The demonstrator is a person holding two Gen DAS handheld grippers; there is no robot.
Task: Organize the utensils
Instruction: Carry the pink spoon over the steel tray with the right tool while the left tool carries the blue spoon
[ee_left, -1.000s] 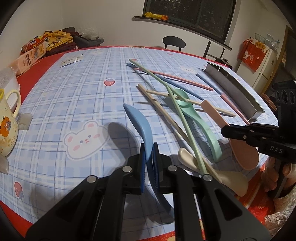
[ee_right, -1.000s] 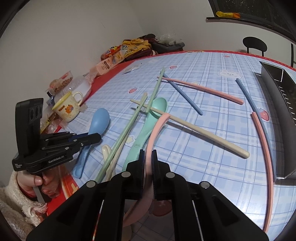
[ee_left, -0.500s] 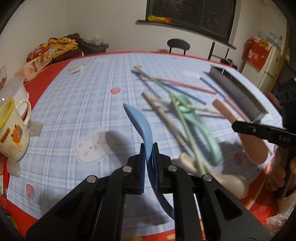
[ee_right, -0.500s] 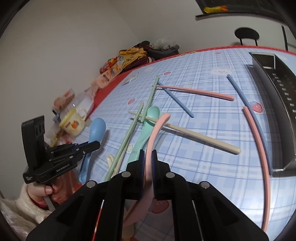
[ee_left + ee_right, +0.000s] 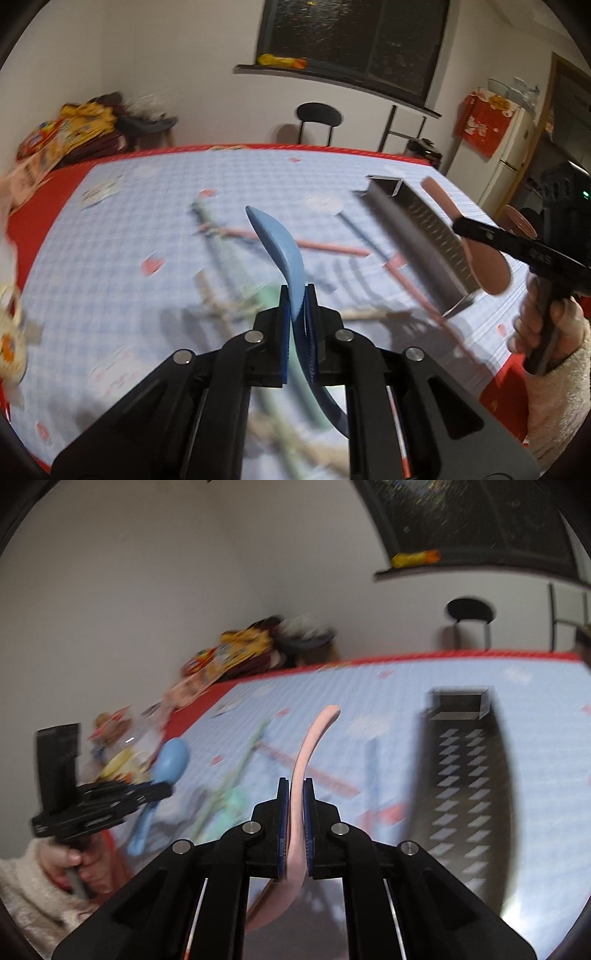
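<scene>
gripping a blue spoon [image 5: 280, 254] by its handle, the left gripper [image 5: 298, 317] has its two pads pressed tight against the plastic in the left wrist view, the handle rising up and away between them and the bowl end curving down below the jaws. under it spreads the blue checked tablecloth [image 5: 122, 236] with red edging, and on it a blurred scatter of chopsticks and a mint green spoon [image 5: 269, 302]; a pink chopstick [image 5: 325, 246] lies across the middle. a dark metal tray [image 5: 417, 240], long and narrow with slotted walls, lies toward the right side of the table. over its near end hangs a pink spoon [image 5: 484, 266], held clear of the cloth by the right gripper [image 5: 461, 226], which enters from the right with the person's hand on its grip. a black chair [image 5: 319, 118] stands beyond the far table edge

from the right wrist view, the right gripper [image 5: 295, 808] is closed firmly on the pink spoon [image 5: 308, 753], whose handle arcs upward between the pads. the metal tray [image 5: 465, 775] lies just to the right of it, lengthwise away from the camera, its slotted floor showing. at left the left gripper [image 5: 162, 792] holds the blue spoon [image 5: 168, 766] in the air above the table edge, bowl uppermost. motion blur smears the utensils lying on the cloth
</scene>
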